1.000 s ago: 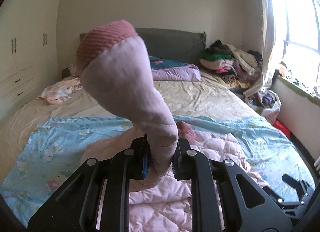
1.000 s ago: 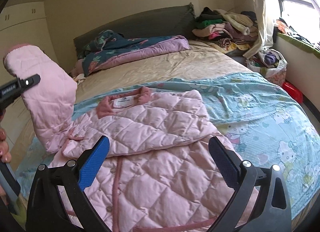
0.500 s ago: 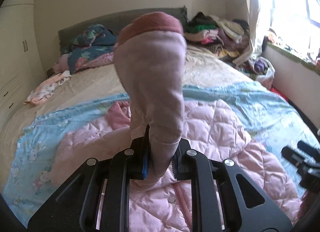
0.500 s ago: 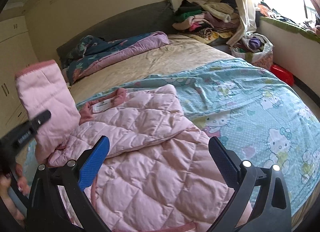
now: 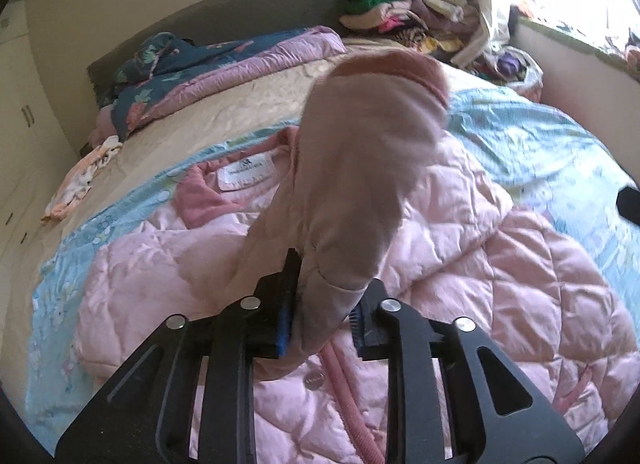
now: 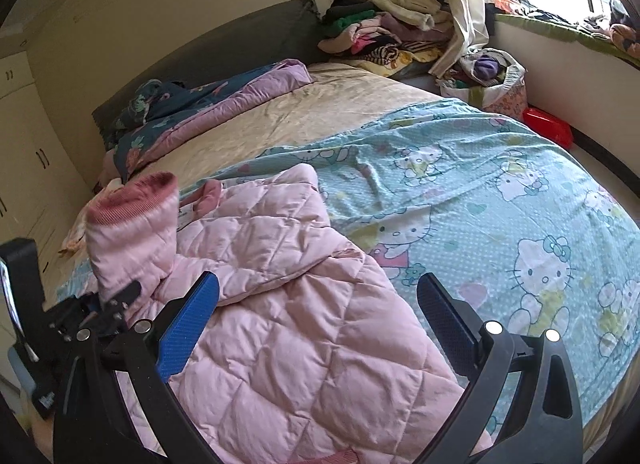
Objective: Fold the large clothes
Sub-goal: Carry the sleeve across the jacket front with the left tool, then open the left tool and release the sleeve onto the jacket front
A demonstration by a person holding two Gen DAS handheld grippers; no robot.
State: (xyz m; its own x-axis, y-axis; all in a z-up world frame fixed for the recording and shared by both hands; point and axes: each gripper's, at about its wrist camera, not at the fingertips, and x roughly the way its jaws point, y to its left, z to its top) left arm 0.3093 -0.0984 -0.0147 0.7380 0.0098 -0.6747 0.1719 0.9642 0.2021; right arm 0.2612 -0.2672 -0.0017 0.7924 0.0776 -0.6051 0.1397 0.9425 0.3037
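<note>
On the bed (image 6: 304, 120), over a pale blue cartoon-cat sheet (image 6: 500, 192) spread across its near half, lies a big quilted pink jacket (image 6: 288, 304), padded and stitched in a diamond pattern, with a darker rose collar (image 5: 200, 196) and a white label (image 5: 246, 174) showing just inside the neck. One side of it is folded in over the body, so a diagonal edge runs across the chest. A rose-coloured piping strip and a round snap show along the front opening, close under the left gripper. The left gripper (image 5: 320, 316) is clamped on the sleeve (image 5: 360, 168), its blue-padded fingers pressed in against the fabric from both sides; the sleeve stands up out of the grip and leans over the jacket, ending in a ribbed rose cuff (image 5: 396, 68) at the top. From the right wrist view the same sleeve (image 6: 132, 240) stands at the jacket's left edge, cuff uppermost, above the left gripper's black frame. The right gripper (image 6: 320, 320) hangs over the lower part of the jacket with its blue pads wide apart and nothing between them. Beyond the jacket the bed shows a bare beige sheet, a rumpled navy floral and lilac quilt (image 6: 208, 104) along the dark headboard, and a heap of mixed clothes (image 6: 384, 36) in the far corner by the curtain.
</note>
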